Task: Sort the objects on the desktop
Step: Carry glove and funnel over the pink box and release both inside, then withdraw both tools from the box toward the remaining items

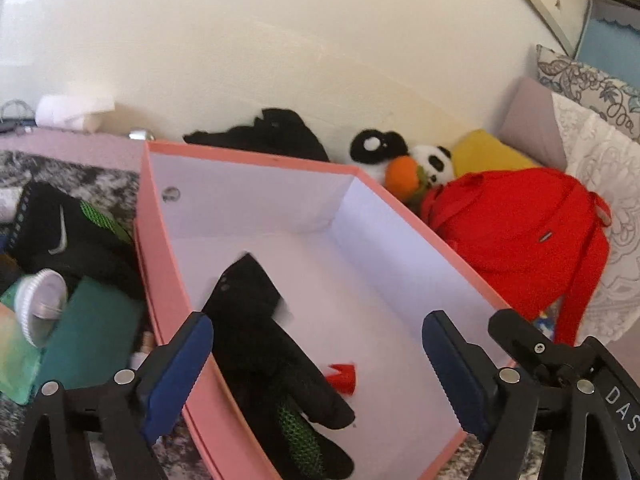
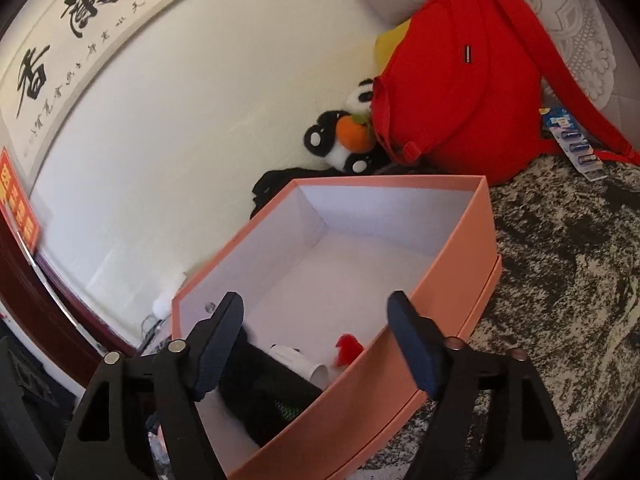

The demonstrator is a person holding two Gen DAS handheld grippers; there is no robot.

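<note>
Blue-padded fingers [image 1: 182, 364] of the left gripper [image 1: 320, 376] stand spread wide with nothing between them, poised over the near end of the open pink cardboard box [image 1: 160, 264]. Directly below lies a black sports glove with green mesh [image 1: 276, 364], inside the box on its white floor, with a small red plastic piece [image 1: 342, 378] just beside it. The right gripper [image 2: 316, 344] is likewise released and empty above the same box [image 2: 452, 280]; its view adds a white cylindrical object [image 2: 304, 364] between the glove [image 2: 264, 392] and the red piece [image 2: 348, 350].

Sorting looks partly done: three items are boxed, most of the floor is bare. Left of the box, on the marbled tabletop [image 2: 560, 280], clutter remains: a matching black glove with a white swoosh [image 1: 68, 236], a dark green flat pad [image 1: 92, 332] and a clear ribbed-rim lid [image 1: 40, 306]. A blister strip of batteries [image 2: 576, 148] lies by the red backpack [image 2: 460, 80], beside a panda plush [image 2: 344, 136].
</note>
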